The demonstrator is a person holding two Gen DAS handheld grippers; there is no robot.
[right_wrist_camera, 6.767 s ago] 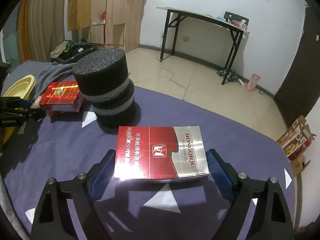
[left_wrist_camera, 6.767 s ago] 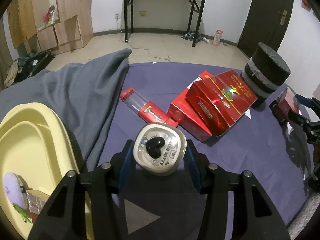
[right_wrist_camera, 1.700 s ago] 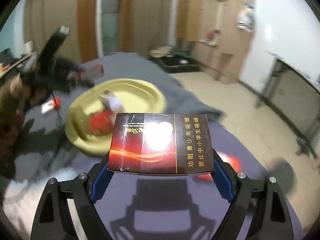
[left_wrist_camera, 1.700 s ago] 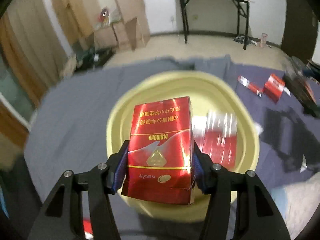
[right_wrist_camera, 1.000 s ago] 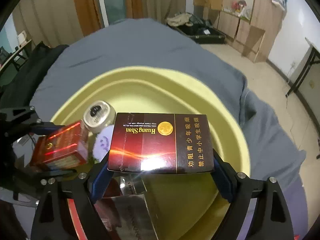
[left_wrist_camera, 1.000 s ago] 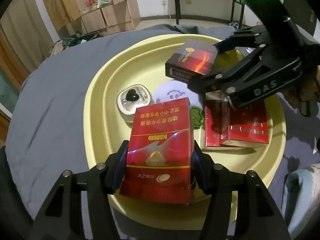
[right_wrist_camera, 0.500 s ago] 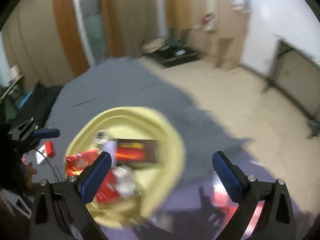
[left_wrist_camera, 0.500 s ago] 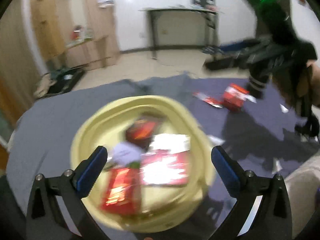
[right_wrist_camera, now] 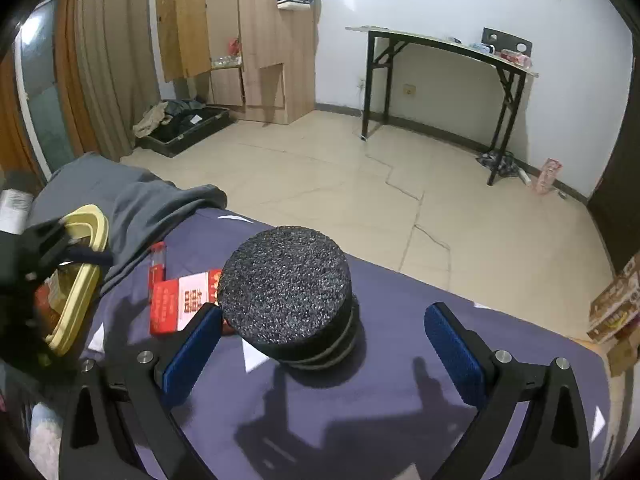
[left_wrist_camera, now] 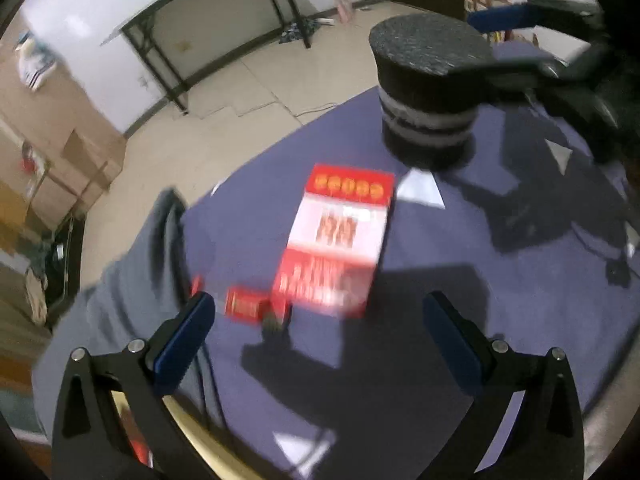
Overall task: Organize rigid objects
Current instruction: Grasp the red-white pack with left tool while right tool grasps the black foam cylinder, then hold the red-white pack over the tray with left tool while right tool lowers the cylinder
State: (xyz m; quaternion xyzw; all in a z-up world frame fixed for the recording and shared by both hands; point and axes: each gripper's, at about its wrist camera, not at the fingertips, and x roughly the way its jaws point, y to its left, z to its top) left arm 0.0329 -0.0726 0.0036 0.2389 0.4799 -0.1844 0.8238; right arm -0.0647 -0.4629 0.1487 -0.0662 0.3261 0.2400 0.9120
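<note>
- Purple table cover point(left_wrist_camera: 460, 320): fills the lower half of both wrist views and carries every item below.
- Grey cloth point(right_wrist_camera: 132, 200): draped over the table edge at 10 o'clock in the right wrist view, lying against the yellow basin.
- Yellow basin point(right_wrist_camera: 86, 272): at 9 o'clock in the right wrist view, partly hidden by the other gripper's dark body. Red items show inside it; they are too blurred to identify.
- Black foam cylinder point(right_wrist_camera: 288, 296): stands upright with a pale band around its side. In the right wrist view it sits between the two fingers but ahead of the pads, touching neither, nearer the left pad. In the left wrist view it stands at 1 o'clock point(left_wrist_camera: 430, 92).
- Red-and-white box point(left_wrist_camera: 340, 240): lies flat, centred ahead of the left gripper's fingers and beyond their tips, touching neither pad. In the right wrist view it lies at 9 o'clock of the cylinder, just beside it.
- Small red tube point(left_wrist_camera: 256, 308): lies at the near left corner of the box, just inboard of the left pad; blurred.
- Left gripper point(left_wrist_camera: 320, 336): fingers spread wide, blue pads bare, nothing between them.
- Right gripper point(right_wrist_camera: 322, 348): fingers spread wide, blue pads bare, nothing gripped.
</note>
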